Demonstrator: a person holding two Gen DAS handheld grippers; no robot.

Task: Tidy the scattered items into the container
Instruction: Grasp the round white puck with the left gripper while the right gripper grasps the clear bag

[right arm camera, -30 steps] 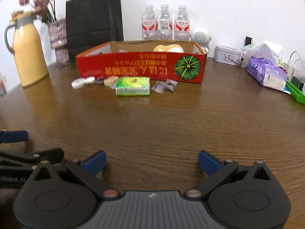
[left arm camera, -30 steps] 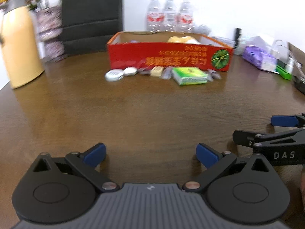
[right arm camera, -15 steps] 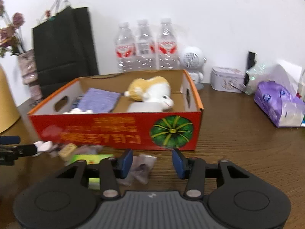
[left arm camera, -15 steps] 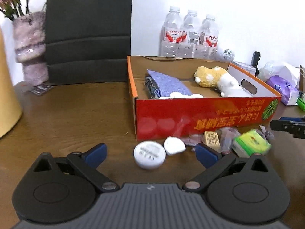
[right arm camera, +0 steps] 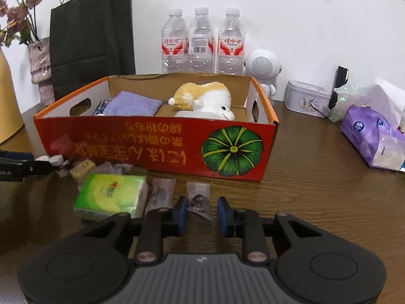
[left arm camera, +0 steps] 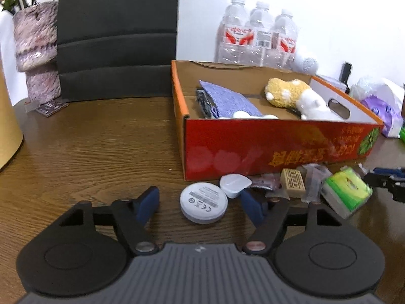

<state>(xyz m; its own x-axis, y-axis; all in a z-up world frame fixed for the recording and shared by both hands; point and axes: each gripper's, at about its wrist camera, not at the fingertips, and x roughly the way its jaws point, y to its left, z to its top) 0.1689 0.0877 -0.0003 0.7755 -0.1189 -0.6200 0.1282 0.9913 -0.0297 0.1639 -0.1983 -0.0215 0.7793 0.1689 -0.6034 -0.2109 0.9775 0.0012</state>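
Clear candy wrapper [right arm camera: 200,200] lies lengthwise between the closing right hand-held gripper [right arm camera: 201,215], untouched; left hand-held gripper [left arm camera: 200,206] closes around the round white puck [left arm camera: 203,205]; red cardboard box [right arm camera: 162,147] holds a plush toy [right arm camera: 205,98].

Even indoor light fills both my views, bright on the white wall [right arm camera: 303,20] and softer on the brown desk [left arm camera: 88,152], which carries a dull sheen at far left. The red box [left arm camera: 265,149] front is glossy and mirrors pale blobs. Shadows under my jaws are faint and short. Fisheye bending curves the desk edge and darkens the top corners. In the left view the green pack [left arm camera: 346,190] at right is smeared; the bottles [right arm camera: 202,40] in the right view are sharp.
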